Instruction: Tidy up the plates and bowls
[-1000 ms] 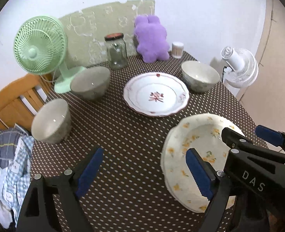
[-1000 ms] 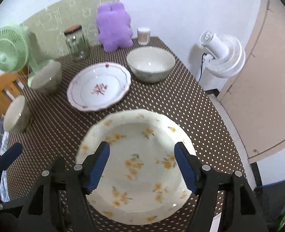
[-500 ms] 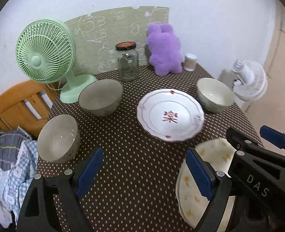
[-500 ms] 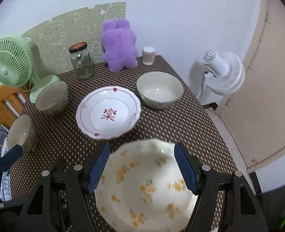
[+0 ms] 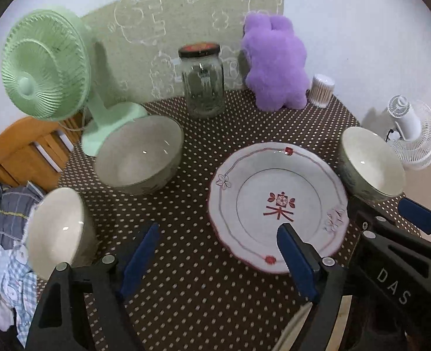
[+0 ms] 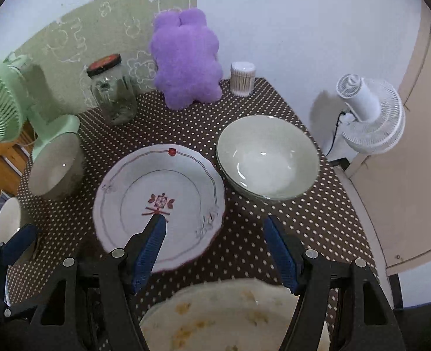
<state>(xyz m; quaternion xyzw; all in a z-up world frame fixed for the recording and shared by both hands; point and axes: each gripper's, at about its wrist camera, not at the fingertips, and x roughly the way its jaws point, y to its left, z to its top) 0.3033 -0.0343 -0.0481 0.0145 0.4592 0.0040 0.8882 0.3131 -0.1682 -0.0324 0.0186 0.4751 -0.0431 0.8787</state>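
A white plate with a red flower mark (image 5: 277,204) (image 6: 160,201) lies mid-table. A yellow-flowered plate (image 6: 230,318) sits at the near edge, under my right gripper; only a sliver of its rim (image 5: 291,330) shows in the left wrist view. Three bowls stand around: one at right (image 5: 370,166) (image 6: 268,158), one behind left (image 5: 139,155) (image 6: 56,169), one at far left (image 5: 57,231) (image 6: 8,222). My left gripper (image 5: 218,257) is open and empty above the cloth. My right gripper (image 6: 215,251) is open and empty, raised above the table.
A green fan (image 5: 46,70), glass jar (image 5: 202,82), purple plush toy (image 5: 277,64) and toothpick pot (image 5: 320,90) line the back of the dotted brown table (image 5: 192,278). A white fan (image 6: 367,114) stands off the right edge. A wooden chair with clothes (image 5: 8,175) stands left.
Both grippers have pulled back and tilted up. The yellow-flowered plate has slid to the bottom of both views and the red-flower plate now sits central.
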